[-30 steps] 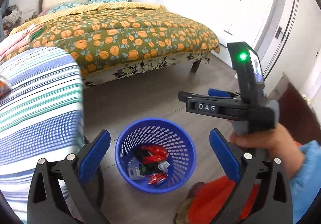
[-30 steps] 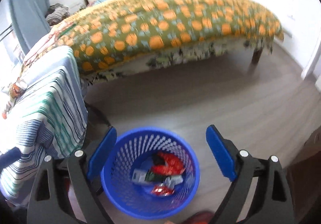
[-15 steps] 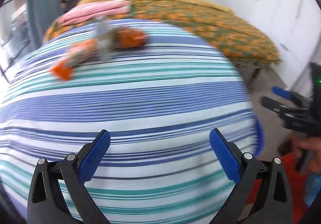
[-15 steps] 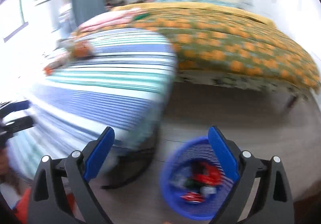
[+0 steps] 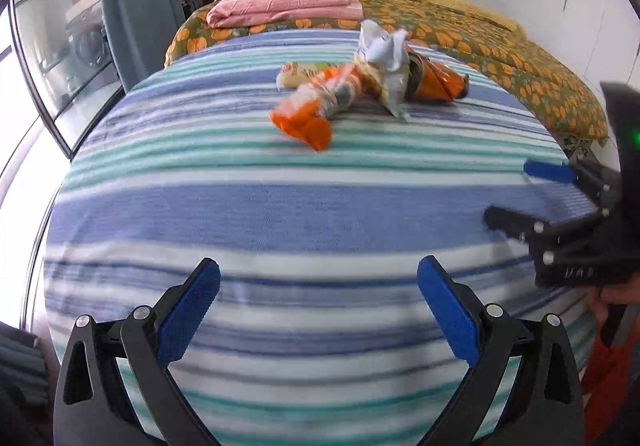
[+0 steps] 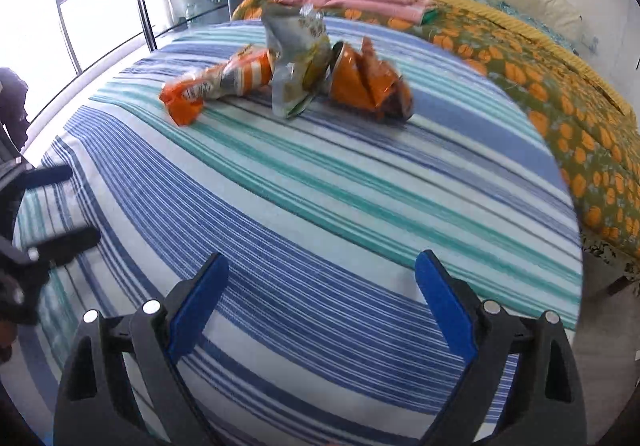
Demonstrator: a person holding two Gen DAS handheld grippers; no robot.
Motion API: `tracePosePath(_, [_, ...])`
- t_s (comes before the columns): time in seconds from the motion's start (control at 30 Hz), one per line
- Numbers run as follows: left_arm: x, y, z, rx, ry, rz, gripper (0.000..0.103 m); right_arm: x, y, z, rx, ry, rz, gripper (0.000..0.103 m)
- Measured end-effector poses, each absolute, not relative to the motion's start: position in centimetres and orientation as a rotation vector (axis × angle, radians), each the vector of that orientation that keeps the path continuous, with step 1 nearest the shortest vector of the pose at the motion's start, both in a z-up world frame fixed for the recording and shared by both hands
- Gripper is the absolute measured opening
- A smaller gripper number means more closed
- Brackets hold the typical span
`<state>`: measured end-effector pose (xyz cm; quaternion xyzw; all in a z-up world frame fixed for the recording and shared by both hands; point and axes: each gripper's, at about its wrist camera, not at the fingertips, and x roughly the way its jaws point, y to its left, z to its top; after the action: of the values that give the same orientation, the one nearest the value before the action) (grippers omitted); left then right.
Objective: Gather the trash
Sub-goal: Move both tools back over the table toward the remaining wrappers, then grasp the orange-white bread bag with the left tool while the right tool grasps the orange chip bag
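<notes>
Three crumpled wrappers lie together at the far side of a striped tablecloth (image 5: 280, 214). An orange-and-white snack bag (image 5: 316, 102) is on the left, a pale yellow-white pouch (image 5: 382, 58) stands in the middle, and an orange foil bag (image 5: 436, 82) is on the right. They show too in the right wrist view: snack bag (image 6: 216, 86), pouch (image 6: 296, 58), foil bag (image 6: 372, 86). My left gripper (image 5: 318, 310) is open and empty, well short of them. My right gripper (image 6: 320, 310) is open and empty, also short of them; it shows at the right in the left wrist view (image 5: 532, 194).
A bed with an orange-flowered cover (image 5: 520, 62) stands behind the table, with folded pink cloth (image 5: 280, 6) on it. A window with dark frames (image 6: 80, 6) and a blue-grey curtain (image 5: 136, 6) are at the left. The trash basket is out of view.
Both grippers have swung from the blue basket on the floor to over the striped table. The wrappers are now ahead of both. Both stayed open and empty.
</notes>
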<state>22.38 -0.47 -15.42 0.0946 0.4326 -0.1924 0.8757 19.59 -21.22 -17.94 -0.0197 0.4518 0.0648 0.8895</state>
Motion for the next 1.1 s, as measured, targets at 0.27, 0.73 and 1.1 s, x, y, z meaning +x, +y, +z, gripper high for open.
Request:
tracePosePath(0.27, [31.6, -2.5, -15.2, 0.225, 0.902, -0.487, 0.098, 19.7, -21.2, -18.3, -0.02, 0.934, 0.135, 0.094])
tracePosePath(0.73, [37.5, -7.4, -16.5, 0.355, 0.917, -0.578, 0.077, 19.8, -21.3, -18.3, -0.018, 0.936, 0.136, 0.095])
tracePosePath(1.1, [33.1, -1.7, -14.5, 0.159, 0.933, -0.416, 0.051, 19.8, -21.4, -18.2, -0.017, 0.937, 0.136, 0.095])
